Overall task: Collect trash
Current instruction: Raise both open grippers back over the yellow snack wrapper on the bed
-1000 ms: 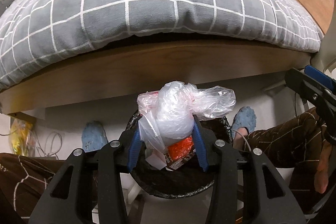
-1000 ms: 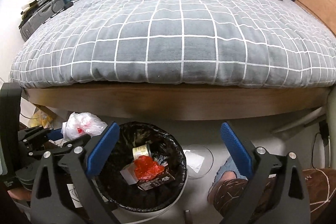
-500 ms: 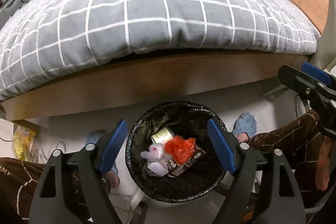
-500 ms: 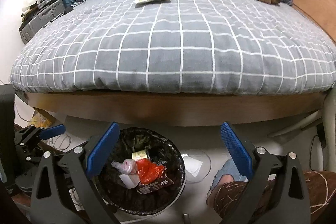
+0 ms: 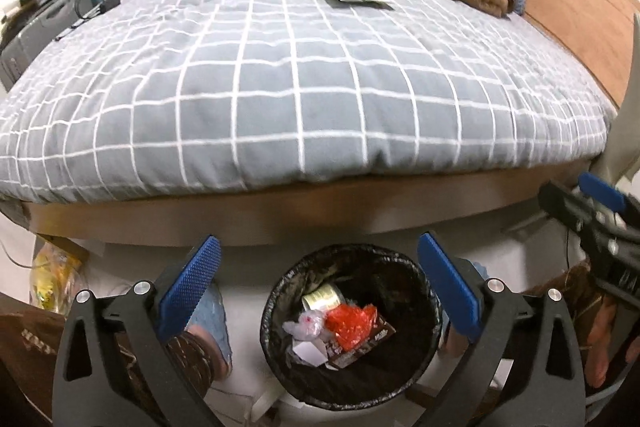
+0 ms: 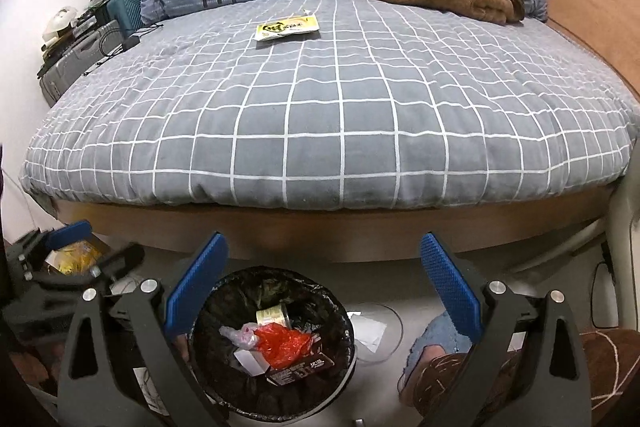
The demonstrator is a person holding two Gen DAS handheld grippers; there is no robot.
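Left gripper (image 5: 318, 281): blue-padded jaws spread wide, having just been opening; nothing between the pads.
Right gripper (image 6: 322, 279): blue-padded jaws also stand wide apart, holding nothing.
Crumpled clear plastic bag with pink marks (image 5: 305, 323): lies inside the round black-lined trash bin (image 5: 280, 291), well below the left gripper and free of it, toward the bin's left side.
Bin contents: the bag touches a red crinkled wrapper (image 5: 350, 321) on its right; a pale round tub (image 5: 320, 297) sits behind them, a white scrap of paper in front.
Yellow and white flat packet (image 6: 287, 27): on the grey bedcover with a white grid (image 6: 340, 115), well away from both grippers.
Person: slippered feet either side of the bin.
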